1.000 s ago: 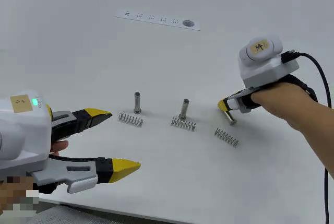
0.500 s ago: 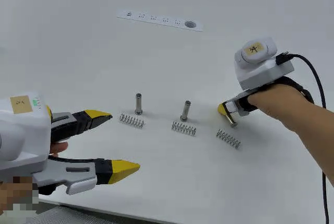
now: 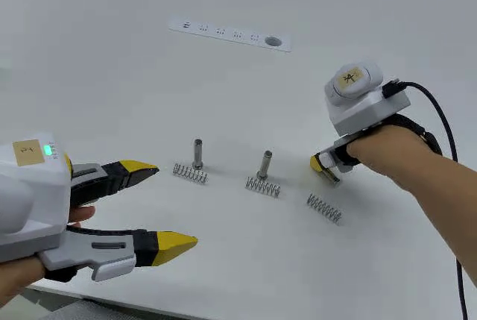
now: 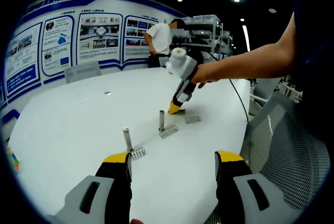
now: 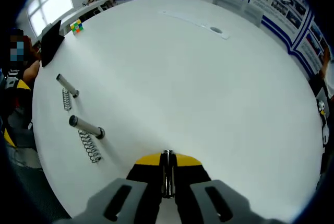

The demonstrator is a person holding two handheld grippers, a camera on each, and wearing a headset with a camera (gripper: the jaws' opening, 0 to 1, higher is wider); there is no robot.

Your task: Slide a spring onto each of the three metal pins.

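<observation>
Two metal pins stand upright on the white table [image 3: 112,74]: the left pin [image 3: 197,152] and the middle pin [image 3: 264,163]. A spring lies by each, the left spring [image 3: 188,173] and the middle spring [image 3: 263,186]. A third spring [image 3: 324,209] lies further right. Just above it, my right gripper [image 3: 322,165] is shut on the third pin [image 3: 332,177], which tilts down toward the table. In the right gripper view the jaws [image 5: 167,169] pinch that pin [image 5: 167,174]. My left gripper [image 3: 164,204] stays open at the near left, short of the left pin [image 4: 127,139].
A white power strip [image 3: 227,34] lies flush in the table at the back. A black cable [image 3: 443,122] trails from the right gripper. A colour cube [image 5: 76,26] sits far across the table. The table's near edge runs just under the left gripper.
The right gripper's body has leaned over to the left while its tips stay shut on the third pin. The left gripper has barely moved. The head camera has shifted a little.
</observation>
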